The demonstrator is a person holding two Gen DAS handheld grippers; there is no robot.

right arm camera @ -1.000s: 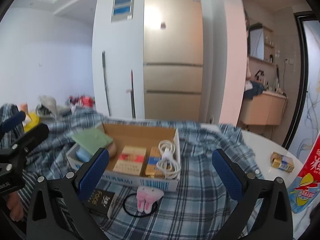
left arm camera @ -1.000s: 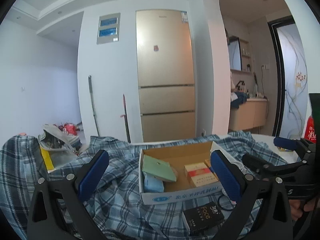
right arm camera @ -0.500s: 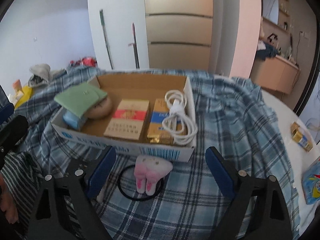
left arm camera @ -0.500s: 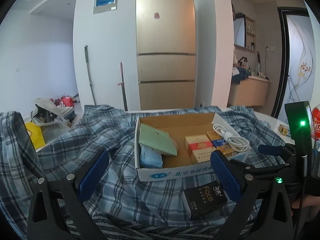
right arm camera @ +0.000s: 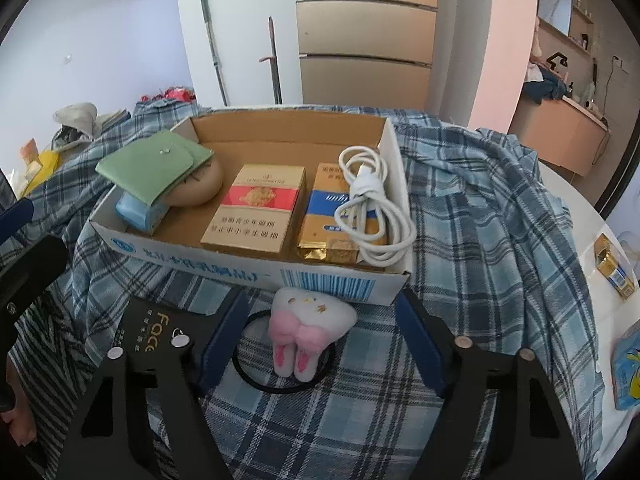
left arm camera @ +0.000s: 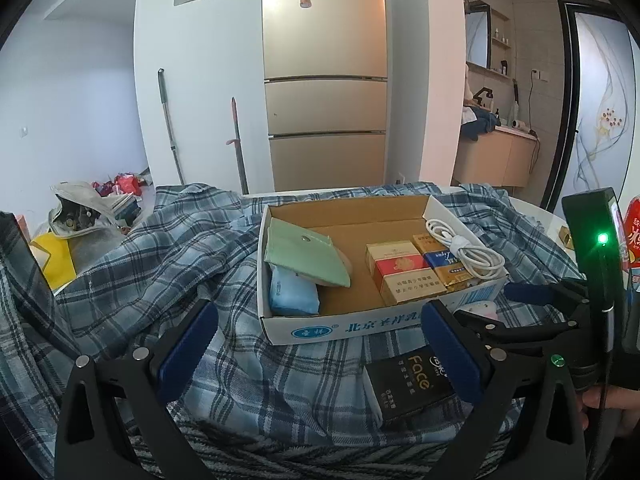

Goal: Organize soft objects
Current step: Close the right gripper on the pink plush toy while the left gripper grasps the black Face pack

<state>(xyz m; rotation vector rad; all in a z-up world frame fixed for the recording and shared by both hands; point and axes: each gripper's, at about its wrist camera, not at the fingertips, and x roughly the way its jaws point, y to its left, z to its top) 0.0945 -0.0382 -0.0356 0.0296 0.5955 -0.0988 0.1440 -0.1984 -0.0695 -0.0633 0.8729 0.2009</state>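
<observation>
Plaid cloth (right arm camera: 472, 240) seen draped over table. Cardboard box (right arm camera: 256, 268) set on it, holding green pouch (right arm camera: 154, 166), blue pack (right arm camera: 138, 210), two cigarette packs, white cable (right arm camera: 370, 204).

Plush tooth (right arm camera: 308, 326) found just before box's near edge, on black hair-tie ring. Judged light, squashy; best pinched across body.

Right gripper (right arm camera: 320, 340) just been closing, plush between jaws, untouched. Left gripper (left arm camera: 316, 350) held wide, empty.

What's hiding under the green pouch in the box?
Under the green pouch in the cardboard box sit a light blue packet and a round tan thing. The pouch covers their tops, so what they are isn't clear.
</observation>
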